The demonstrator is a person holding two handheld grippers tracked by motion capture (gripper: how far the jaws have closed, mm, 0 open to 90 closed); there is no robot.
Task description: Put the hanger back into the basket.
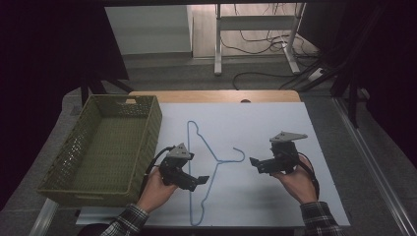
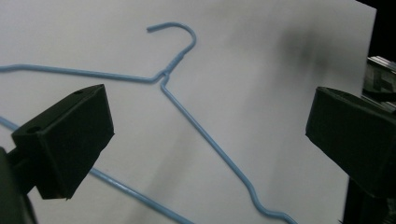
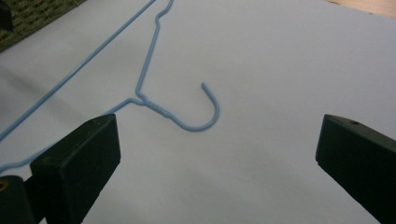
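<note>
A light-blue wire hanger (image 1: 207, 146) lies flat on the white sheet (image 1: 275, 123), long bar toward the basket, hook pointing right. My left gripper (image 1: 201, 180) hovers over the hanger's lower arm, jaws wide apart and holding nothing. In the left gripper view the hanger (image 2: 205, 134) runs between and beyond the open left gripper (image 2: 208, 119). My right gripper (image 1: 254, 162) is just right of the hook, pointing left, also open. In the right gripper view the hanger's neck and hook (image 3: 156, 108) lie ahead of the open right gripper (image 3: 219, 140), apart from its jaws.
A green woven basket (image 1: 147, 147) stands at the left, its right wall close to the hanger's long bar and my left hand. The wooden table edge (image 1: 216, 96) shows behind the sheet. A desk frame and cables (image 1: 255, 39) lie on the floor beyond.
</note>
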